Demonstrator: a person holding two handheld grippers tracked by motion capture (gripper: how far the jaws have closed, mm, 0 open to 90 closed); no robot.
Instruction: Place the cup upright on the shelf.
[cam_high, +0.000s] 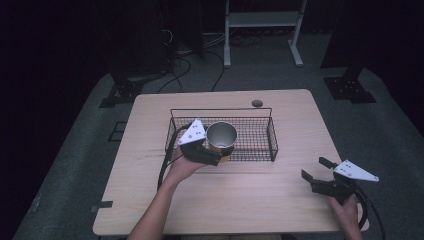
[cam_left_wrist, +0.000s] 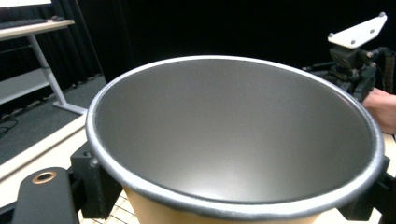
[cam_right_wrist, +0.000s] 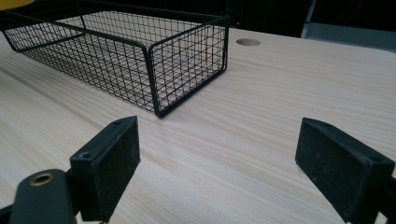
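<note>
A metal cup (cam_high: 221, 136) with a silver inside and a tan outer wall hangs upright over the left half of a black wire basket (cam_high: 272, 135). My left gripper (cam_high: 219, 154) is shut on the cup from the near-left side. In the left gripper view the cup's open mouth (cam_left_wrist: 233, 130) sits between the black fingers (cam_left_wrist: 95, 182). My right gripper (cam_high: 315, 168) rests low at the table's front right, open with nothing between its pads (cam_right_wrist: 109, 158). It points toward the basket's near right corner (cam_right_wrist: 187, 70), well short of it.
The basket stands in the middle of a light wooden table (cam_high: 240, 200). A round cable hole (cam_high: 257, 103) lies just behind it. Past the table's far edge are a white desk frame (cam_high: 262, 20), black stand feet and cables on grey floor.
</note>
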